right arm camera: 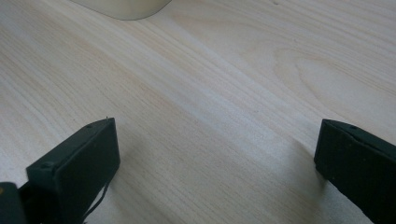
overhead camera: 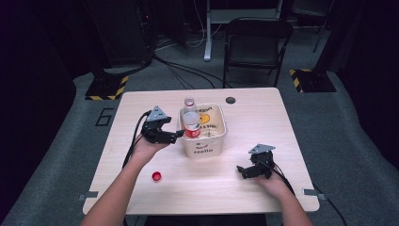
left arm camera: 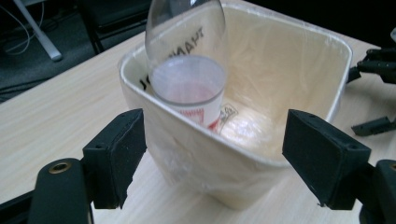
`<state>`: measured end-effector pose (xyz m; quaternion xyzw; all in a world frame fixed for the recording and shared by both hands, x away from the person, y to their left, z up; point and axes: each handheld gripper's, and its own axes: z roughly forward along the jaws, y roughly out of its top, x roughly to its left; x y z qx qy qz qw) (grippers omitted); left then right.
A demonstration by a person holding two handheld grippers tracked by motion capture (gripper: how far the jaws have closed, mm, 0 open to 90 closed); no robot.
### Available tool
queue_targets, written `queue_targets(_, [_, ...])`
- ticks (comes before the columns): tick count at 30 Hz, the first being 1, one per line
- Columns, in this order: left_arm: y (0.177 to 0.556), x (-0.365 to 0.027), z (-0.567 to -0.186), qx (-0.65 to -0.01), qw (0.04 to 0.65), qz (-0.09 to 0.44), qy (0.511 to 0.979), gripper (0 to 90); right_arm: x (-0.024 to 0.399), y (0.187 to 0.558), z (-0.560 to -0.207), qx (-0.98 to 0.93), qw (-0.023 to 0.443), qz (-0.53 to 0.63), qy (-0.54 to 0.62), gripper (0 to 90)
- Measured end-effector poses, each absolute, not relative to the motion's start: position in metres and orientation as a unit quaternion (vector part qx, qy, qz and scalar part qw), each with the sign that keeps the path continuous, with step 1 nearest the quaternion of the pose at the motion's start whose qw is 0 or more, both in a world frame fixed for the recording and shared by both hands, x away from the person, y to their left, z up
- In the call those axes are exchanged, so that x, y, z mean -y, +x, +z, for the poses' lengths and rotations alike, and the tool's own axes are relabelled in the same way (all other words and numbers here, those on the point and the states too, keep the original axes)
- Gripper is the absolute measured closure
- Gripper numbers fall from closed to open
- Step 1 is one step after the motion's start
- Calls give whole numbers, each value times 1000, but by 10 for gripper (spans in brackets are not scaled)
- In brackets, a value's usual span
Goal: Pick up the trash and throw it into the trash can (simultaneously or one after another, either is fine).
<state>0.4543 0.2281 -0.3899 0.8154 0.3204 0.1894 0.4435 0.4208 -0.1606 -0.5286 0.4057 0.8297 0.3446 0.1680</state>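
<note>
Right gripper is resting low on the table at the person's near right, jaws standing wide apart with bare wood between them, nothing grasped. Ahead of its jaws, in the right gripper view, the base of the cream bin is peeking in at the top edge, well apart.

Red cap is lying on the table near the left forearm, behind and below the left gripper.

Left gripper is hovering just beside the bin's left wall, jaws released and spread, nothing between the pads. In the left gripper view the bin's near corner is sitting in front of and between the two jaws, not pinched.

Clear bottle with red label is standing tilted inside the bin, directly ahead of the left gripper, leaning on the bin's near wall, neck rising past the rim.

Beyond the table, a folding chair is standing on the floor.
</note>
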Motion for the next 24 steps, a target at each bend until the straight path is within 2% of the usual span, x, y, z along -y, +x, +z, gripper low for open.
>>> queue_targets(15, [425, -272, -409, -329, 445, 190, 811, 260, 160, 421, -529, -830, 168, 345, 406, 0])
queue_targets(24, [404, -297, -434, -332, 437, 185, 815, 278, 159, 421, -529, -832, 167, 346, 401, 0])
